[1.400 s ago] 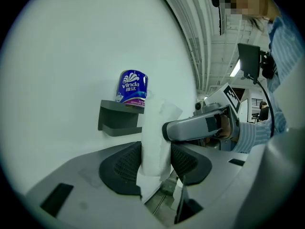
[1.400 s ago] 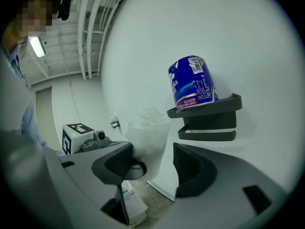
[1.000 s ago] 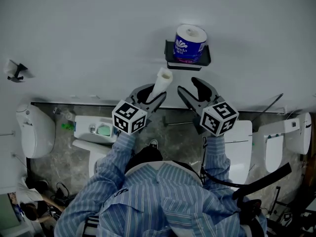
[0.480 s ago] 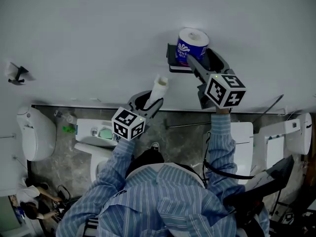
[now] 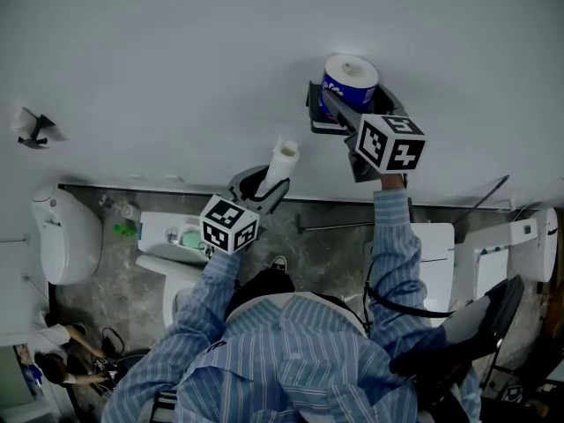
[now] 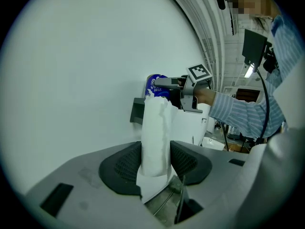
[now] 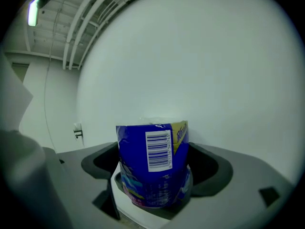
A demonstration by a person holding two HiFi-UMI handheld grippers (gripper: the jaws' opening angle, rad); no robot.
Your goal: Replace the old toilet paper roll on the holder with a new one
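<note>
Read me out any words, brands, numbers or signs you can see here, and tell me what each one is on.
Nothing reads clearly enough to quote.
Wrapped roll, barcode: the digits are too small to read.
Wrapped roll, yellow corner: script lettering, blurred and cut off.
Wrapped roll, head view: white print on the blue wrap, too blurred to read.
Old roll: plain white, no print.

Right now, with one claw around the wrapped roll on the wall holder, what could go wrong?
1. The right claw, whose jaws have just been opening, stands open around the blue-wrapped toilet paper roll upright on the dark wall holder; nudging it while closing could tip it off.
2. The left claw pinches the thin, nearly spent white paper roll, torn sheet hanging loose; that soft roll might slip out.
</note>
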